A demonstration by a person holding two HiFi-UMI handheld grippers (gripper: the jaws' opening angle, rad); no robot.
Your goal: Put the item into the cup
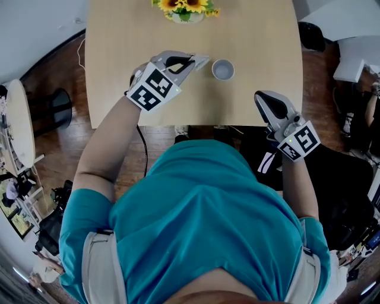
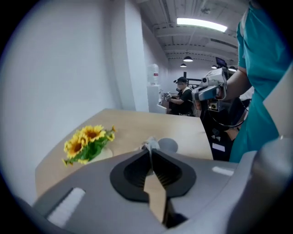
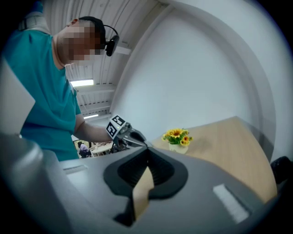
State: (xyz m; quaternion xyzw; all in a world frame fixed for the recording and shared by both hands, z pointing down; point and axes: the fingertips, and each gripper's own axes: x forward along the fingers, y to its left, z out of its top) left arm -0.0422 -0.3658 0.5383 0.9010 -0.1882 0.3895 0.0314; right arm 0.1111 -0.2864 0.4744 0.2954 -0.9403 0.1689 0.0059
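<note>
The left gripper (image 1: 200, 59) hangs above the table (image 1: 119, 89), about midway between its far and near edges, with its tips aimed to the right at the cup (image 1: 223, 70), which stands just beyond them, a little right of the table's middle. Its jaws are pressed together on the item (image 2: 150, 145), a small pale grey scrap pinched at the very tips. The item pokes out past the tips, so what shows of it runs along the line of the jaws and points at the cup; it is too small and crumpled to give a clearer long axis. Only the left gripper view shows the item as a separate thing, with the cup's rim right behind it; in the head view it blends with the grey jaws. The head view alone gives the layout: the flowers (image 1: 185, 8) at the middle of the far edge, and the right gripper (image 1: 264, 100) held off the table, just past the near edge towards its right corner. The right gripper view shows its jaws closed with nothing between them, and beyond them the left gripper and the flowers. The left gripper view also catches a seated person (image 2: 184, 95) far behind the table.
</note>
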